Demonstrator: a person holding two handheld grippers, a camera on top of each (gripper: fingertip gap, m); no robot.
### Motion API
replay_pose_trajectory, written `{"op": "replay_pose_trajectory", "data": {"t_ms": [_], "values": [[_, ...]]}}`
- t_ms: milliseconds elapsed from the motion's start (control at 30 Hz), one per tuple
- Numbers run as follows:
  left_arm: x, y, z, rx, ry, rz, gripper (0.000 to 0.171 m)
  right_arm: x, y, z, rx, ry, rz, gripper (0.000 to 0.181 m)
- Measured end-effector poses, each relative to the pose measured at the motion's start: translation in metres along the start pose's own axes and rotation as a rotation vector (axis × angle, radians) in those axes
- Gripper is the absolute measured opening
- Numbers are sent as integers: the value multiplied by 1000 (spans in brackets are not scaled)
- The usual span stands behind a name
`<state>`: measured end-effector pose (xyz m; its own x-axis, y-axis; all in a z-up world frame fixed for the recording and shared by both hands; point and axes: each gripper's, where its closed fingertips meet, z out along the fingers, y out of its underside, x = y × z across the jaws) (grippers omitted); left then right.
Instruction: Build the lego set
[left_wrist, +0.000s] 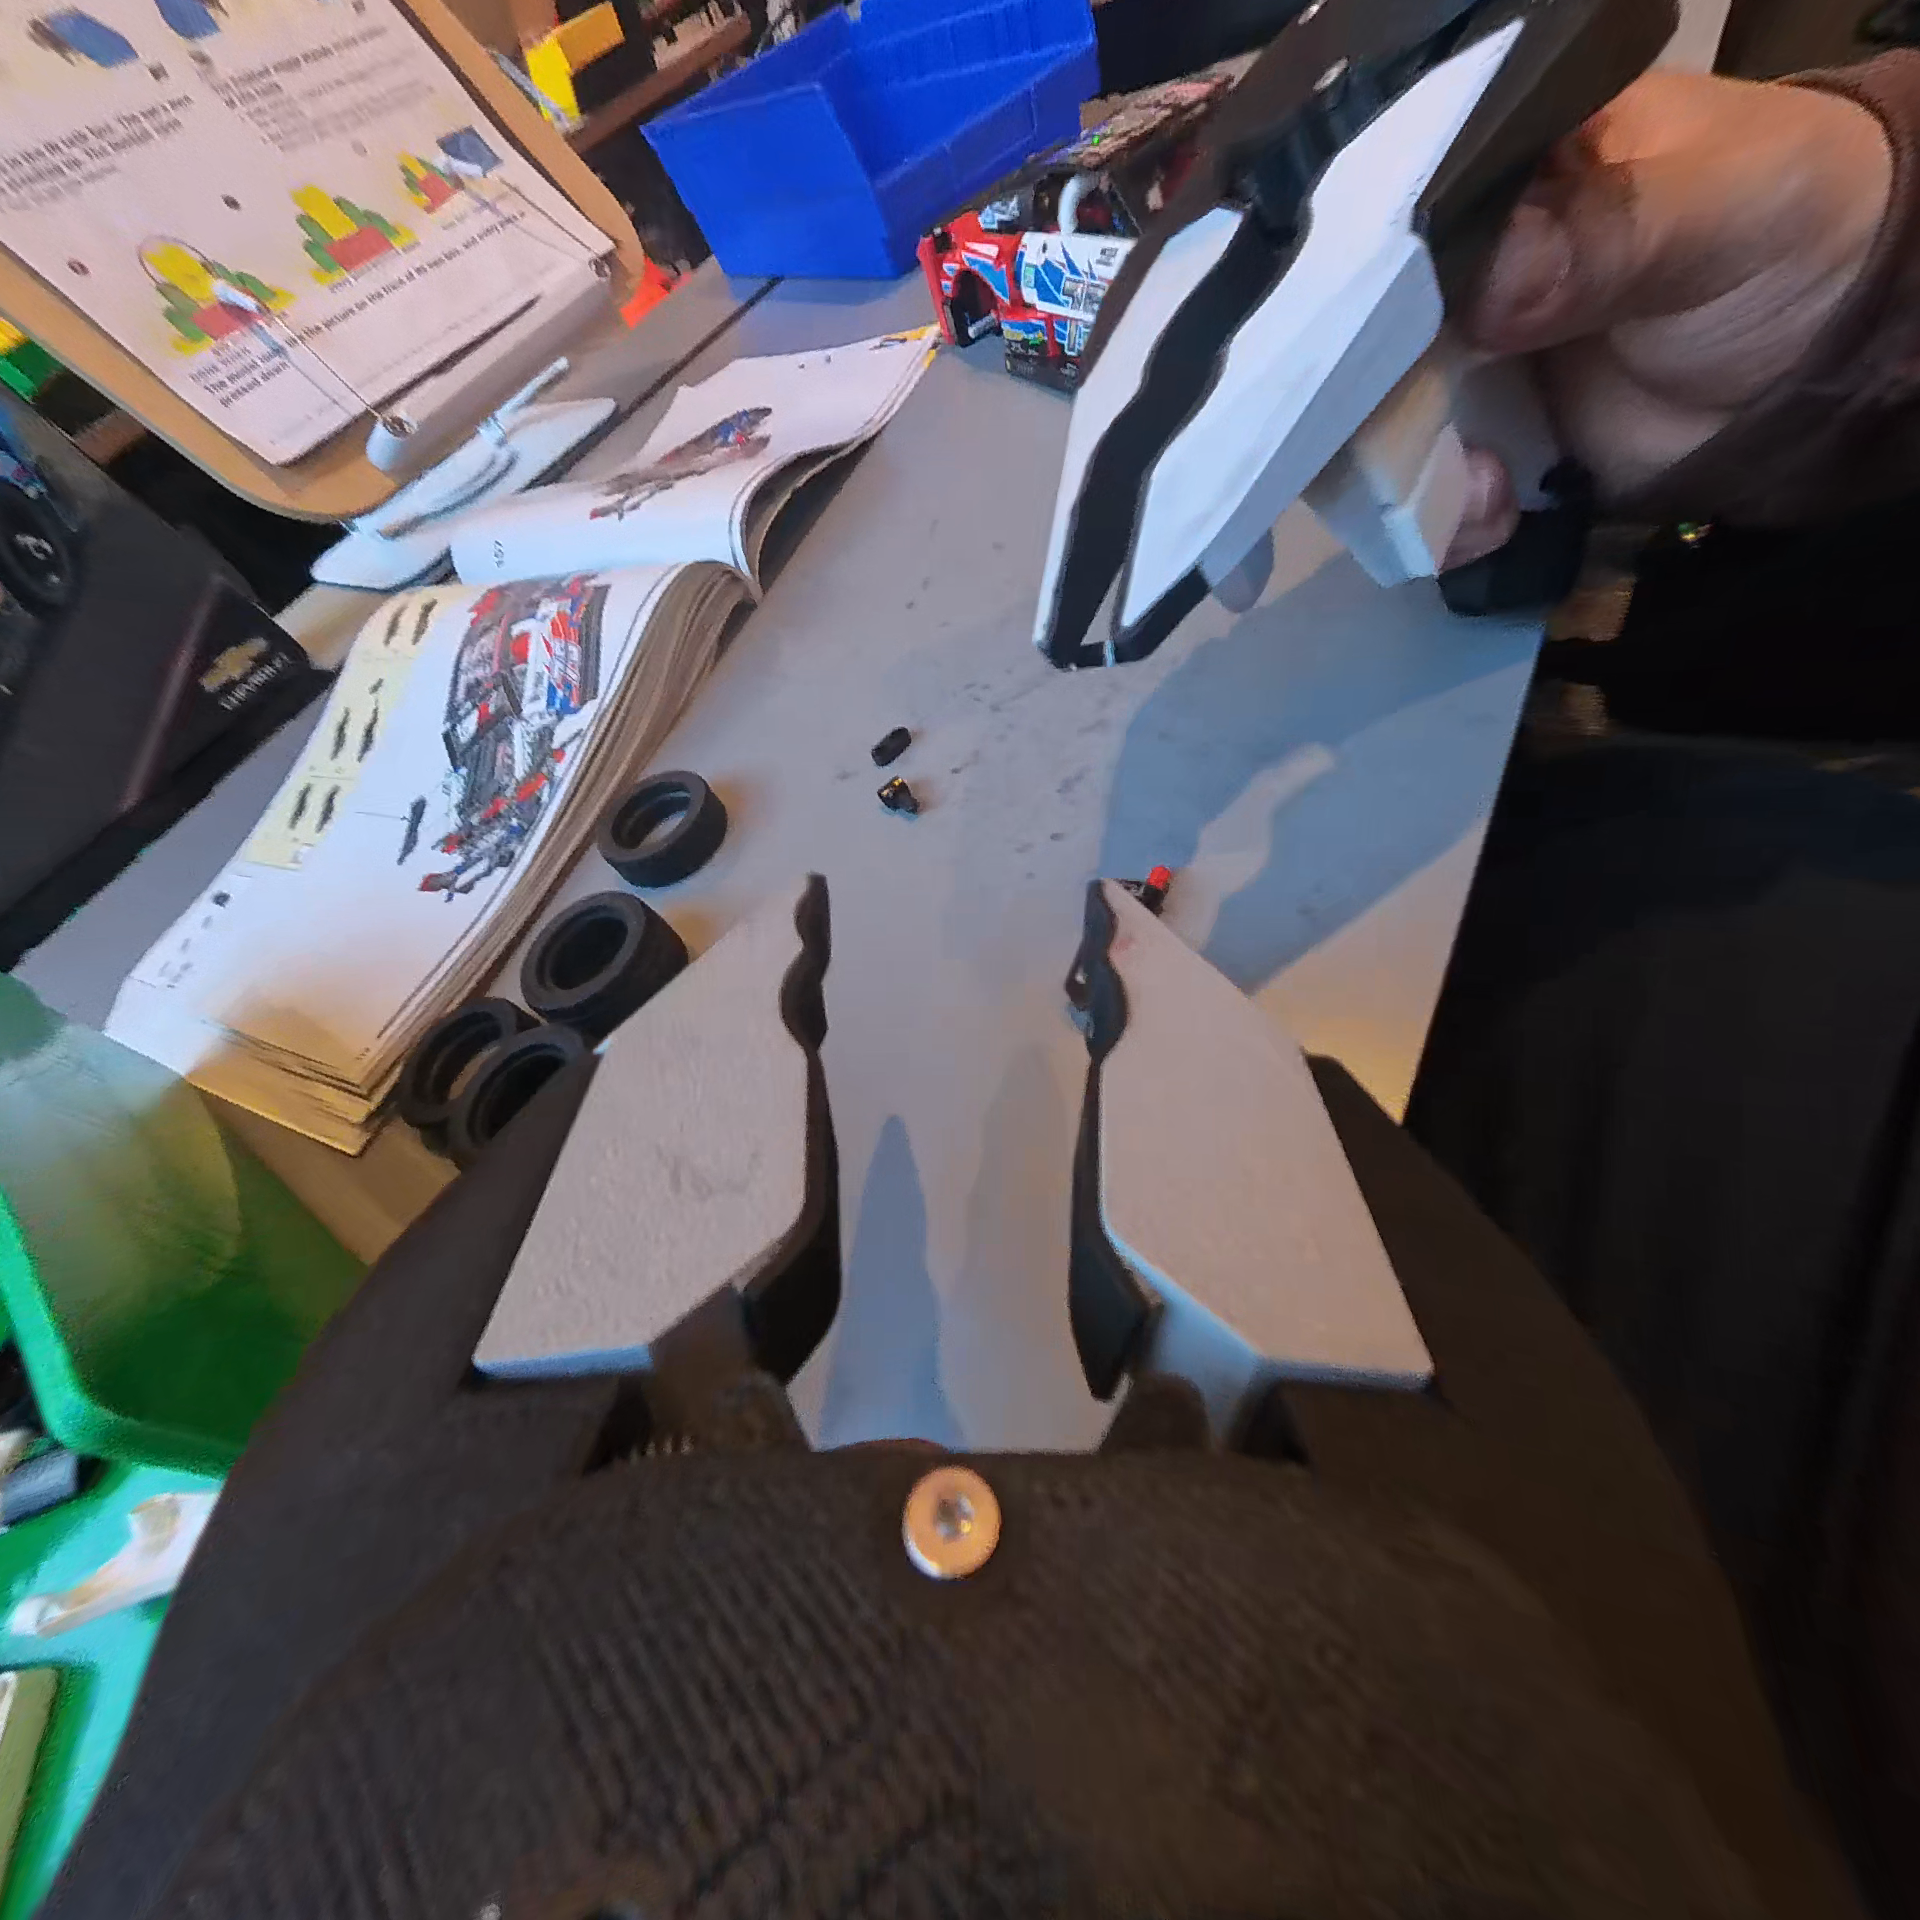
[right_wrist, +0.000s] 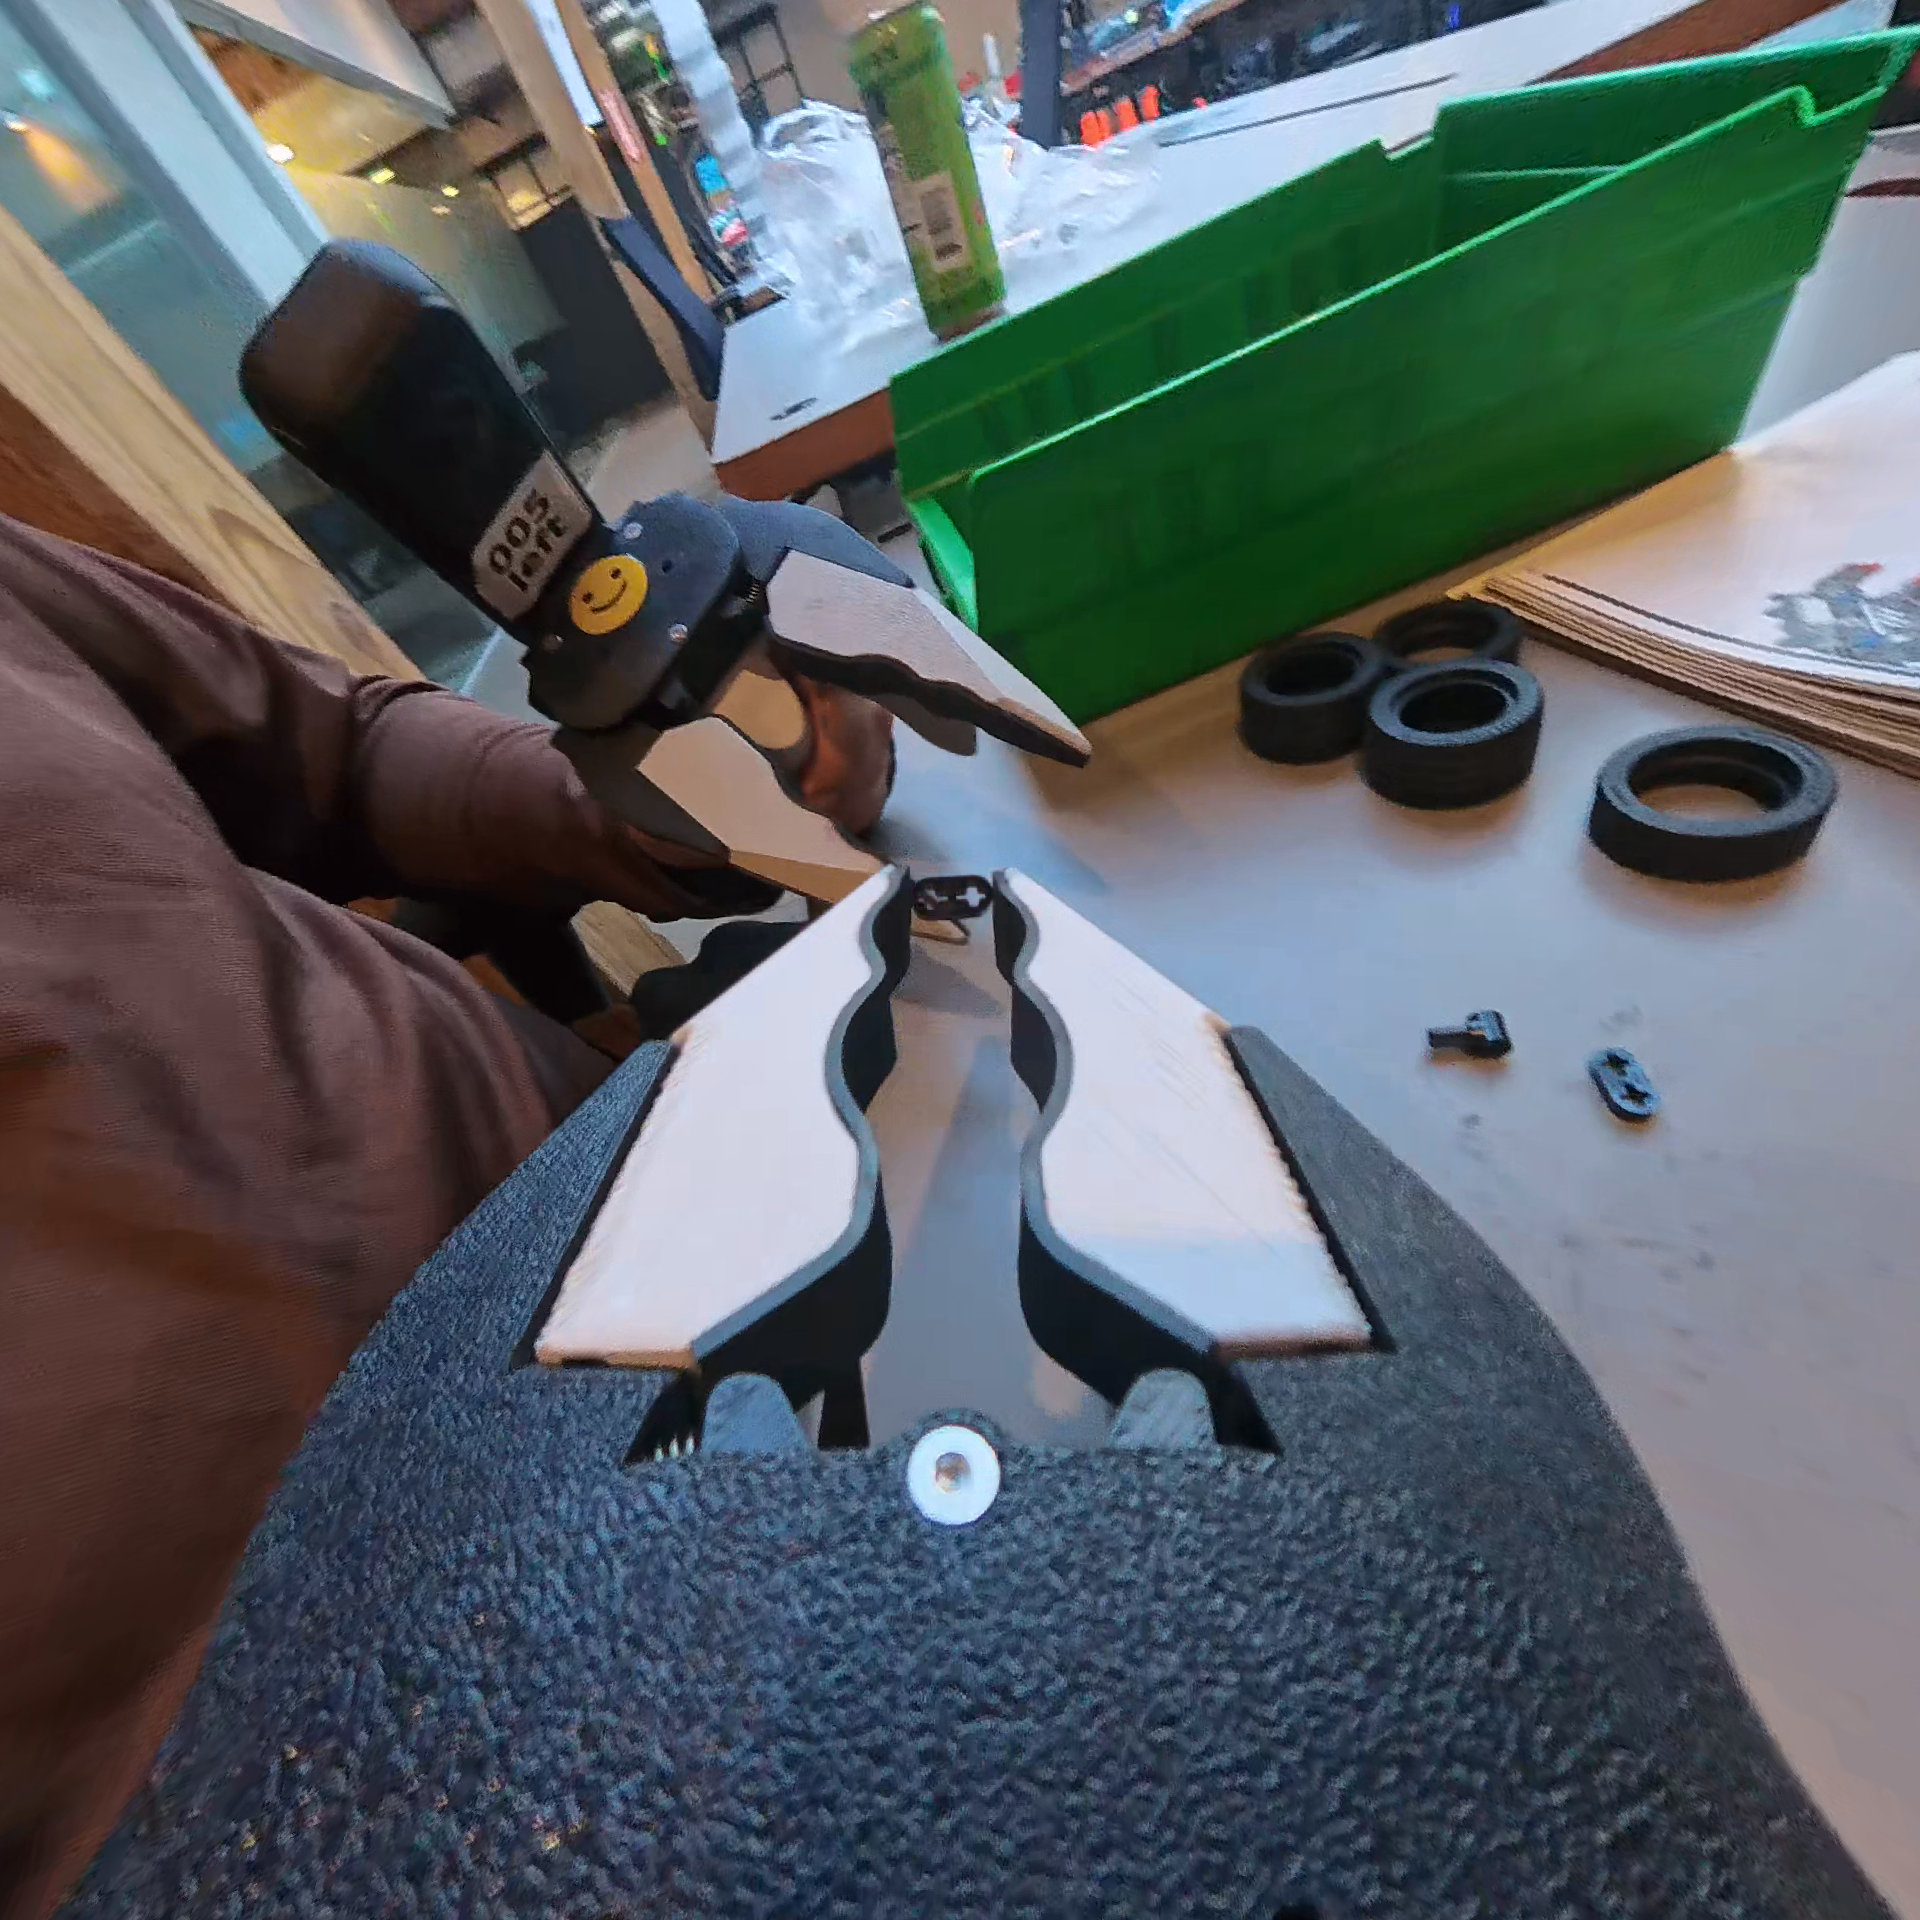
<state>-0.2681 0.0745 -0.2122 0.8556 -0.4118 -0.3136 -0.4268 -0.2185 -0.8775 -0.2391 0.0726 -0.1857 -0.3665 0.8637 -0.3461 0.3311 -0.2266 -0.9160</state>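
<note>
Right claw (right_wrist: 948, 902) pinches a small black flat link piece (right_wrist: 951, 900) between its fingertips, held in the air above the grey table (right_wrist: 1558, 1351). Same claw seen from the left camera (left_wrist: 1091, 649): tips drawn close together, tilted down over the table, a hand (left_wrist: 1662, 260) on its grip; the piece itself is too small to make out there.

Left claw (left_wrist: 951, 904) spread wide, nothing between the fingers, hovering low over the table near the edge. A small red and black piece (left_wrist: 1148, 883) lies just beside its right fingertip. From the right camera the left claw (right_wrist: 987, 800) shows spread too, held by a brown-sleeved arm (right_wrist: 260, 779).

On the table: two small black pieces (left_wrist: 896, 769) near each other in the middle, apart from both claws; in the right camera they show as a pin (right_wrist: 1470, 1036) and a flat link (right_wrist: 1623, 1086). Four black tyres (left_wrist: 582, 956) sit beside the open instruction book (left_wrist: 436, 790), three bunched, one a little apart. Partly built red, white and blue car (left_wrist: 1039, 281) at the far end, next to a blue bin (left_wrist: 862, 156). Green bin (right_wrist: 1351, 436) beyond the tyres, with a green can (right_wrist: 930, 177) behind it.
</note>
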Motion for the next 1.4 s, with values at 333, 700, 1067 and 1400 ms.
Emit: {"op": "replay_pose_trajectory", "data": {"t_ms": [333, 700, 1067, 1400], "values": [[12, -4, 9, 13, -33, 201, 44, 1, 18, 12, -134, 96, -190, 15], [33, 18, 22, -142, 126, 229, 42, 39, 60, -19, -435, 268, -345, 16], [34, 31, 26, -238, 195, 147, 39, 42, 78, -16, -527, 236, -339, 18], [33, 31, 27, -240, 184, 153, 37, 43, 78, -16, -524, 235, -325, 20]]}}
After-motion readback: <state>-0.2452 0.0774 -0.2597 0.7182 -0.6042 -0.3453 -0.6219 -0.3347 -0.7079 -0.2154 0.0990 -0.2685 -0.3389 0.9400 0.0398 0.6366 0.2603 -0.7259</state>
